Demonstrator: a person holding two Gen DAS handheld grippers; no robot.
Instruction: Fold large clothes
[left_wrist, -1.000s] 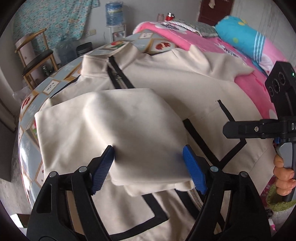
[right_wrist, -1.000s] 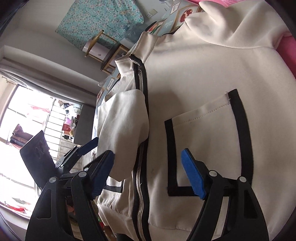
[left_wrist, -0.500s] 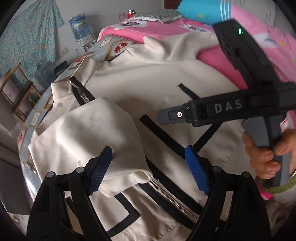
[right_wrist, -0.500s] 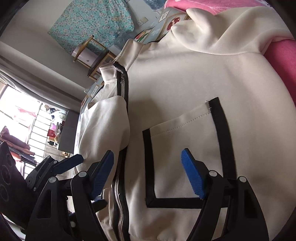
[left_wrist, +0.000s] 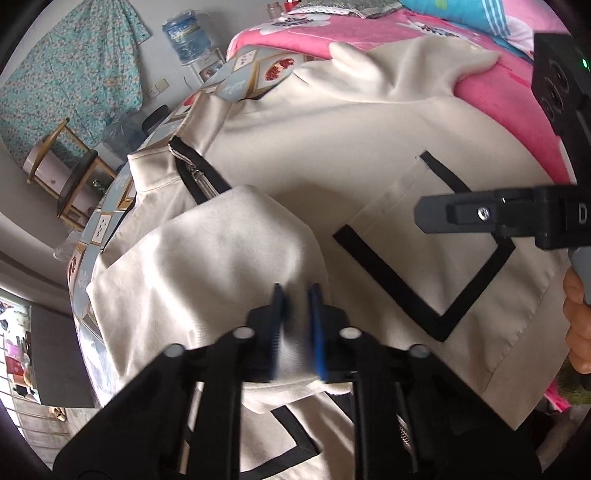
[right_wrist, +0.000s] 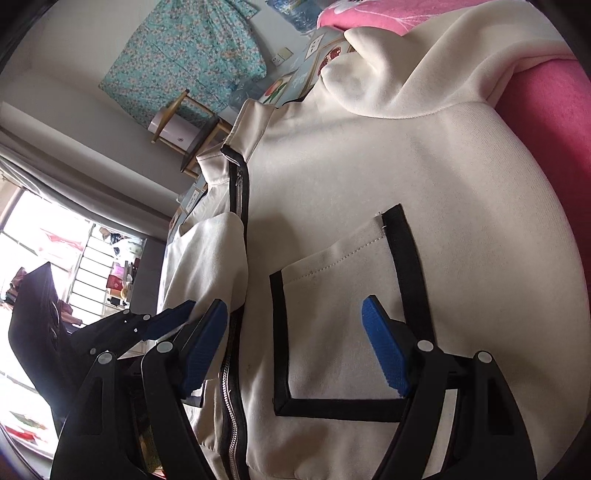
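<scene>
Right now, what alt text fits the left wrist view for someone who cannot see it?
The left gripper is closing on the folded-over sleeve of a cream zip-up jacket with black trim, which lies spread on a pink bedspread. The right gripper's black body, held by a hand, hovers over the black-edged pocket.

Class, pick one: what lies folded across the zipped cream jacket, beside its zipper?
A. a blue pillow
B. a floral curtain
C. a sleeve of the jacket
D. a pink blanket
C: the sleeve lies folded over the jacket front, next to the black-edged zipper.
</scene>
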